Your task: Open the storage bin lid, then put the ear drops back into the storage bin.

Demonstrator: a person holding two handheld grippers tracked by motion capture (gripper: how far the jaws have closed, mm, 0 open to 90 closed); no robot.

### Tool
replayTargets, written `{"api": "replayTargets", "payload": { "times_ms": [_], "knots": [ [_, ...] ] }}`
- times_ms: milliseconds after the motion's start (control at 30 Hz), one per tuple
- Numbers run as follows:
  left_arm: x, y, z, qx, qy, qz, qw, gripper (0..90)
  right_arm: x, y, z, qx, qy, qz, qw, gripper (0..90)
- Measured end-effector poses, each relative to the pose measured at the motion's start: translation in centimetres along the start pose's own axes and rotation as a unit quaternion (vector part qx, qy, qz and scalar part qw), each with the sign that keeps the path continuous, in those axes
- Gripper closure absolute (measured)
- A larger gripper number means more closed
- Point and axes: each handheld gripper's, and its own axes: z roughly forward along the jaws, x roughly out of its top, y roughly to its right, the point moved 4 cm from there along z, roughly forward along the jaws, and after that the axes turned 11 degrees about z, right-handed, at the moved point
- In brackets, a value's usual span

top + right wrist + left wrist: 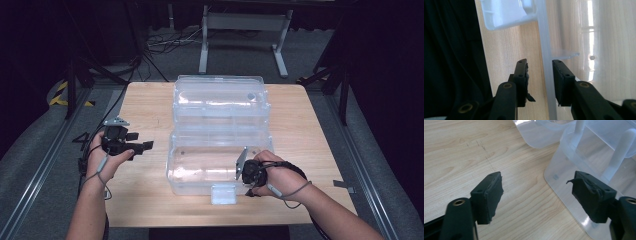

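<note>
- The clear plastic storage box (200,167) sits in the middle of the light wooden surface (150,107). Its hinged lid (218,97) is thrown back on the far side, so the box is already open and looks empty.
- A white plastic latch (223,194) hangs from the middle of the box's near wall, flipped down and free.
- Your right tongs (246,176) are at the near right corner of the box, straddling the near wall from above. In the right gripper view the translucent wall (547,82) runs up between the two black pads (561,82). The right pad lies against it or nearly so, and a small gap shows on the left side.
- So the right tongs are narrow but not visibly pinched, and I would not call it a firm hold yet.
- Your left tongs (140,146) hang wide and hold nothing, just left of the box's near left end. They point towards it, and bare wood shows between the pads (489,197) in the left gripper view. The rounded left corner of the box (564,185) lies just beyond the right pad, not touched.
- Done, as I judge it: latch released, lid swung fully back.
- Left, as I judge it: finish clamping the wall with the right tongs, then bring the left tongs to the lid or the box's left end. Nothing here tells whether you mean to shift the box or shut it.
</note>
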Motion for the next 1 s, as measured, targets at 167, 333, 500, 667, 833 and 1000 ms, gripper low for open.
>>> {"api": "replayTargets", "payload": {
  "times_ms": [167,333,500,667,833,1000],
  "knots": [
    [0.6,0.1,-0.4,0.005,0.005,0.016,0.9998,24.9,0.1,0.2,0.3,-0.008,0.003,-0.005,0.9999,76.6],
    [1.2,0.2,-0.5,-0.001,0.008,0.024,0.9997,27.1,0.0,0.4,0.3,-0.018,0.002,-0.011,0.9998,82.6],
    [2.4,0.8,-0.6,-0.027,0.009,0.033,0.9991,31.3,0.0,0.2,0.3,-0.032,0.000,-0.016,0.9993,83.3],
    [4.0,1.1,-0.9,-0.040,0.012,0.070,0.9966,33.8,0.0,0.1,0.4,-0.033,0.003,-0.011,0.9994,83.1],
    [5.3,1.1,-1.5,-0.047,0.025,0.082,0.9952,35.7,-0.1,0.2,0.4,-0.032,0.009,-0.009,0.9994,83.0],
    [6.8,1.4,-1.7,-0.054,0.018,0.099,0.9934,35.0,-0.1,0.2,0.4,-0.028,0.014,-0.003,0.9995,82.7]
  ]
}}
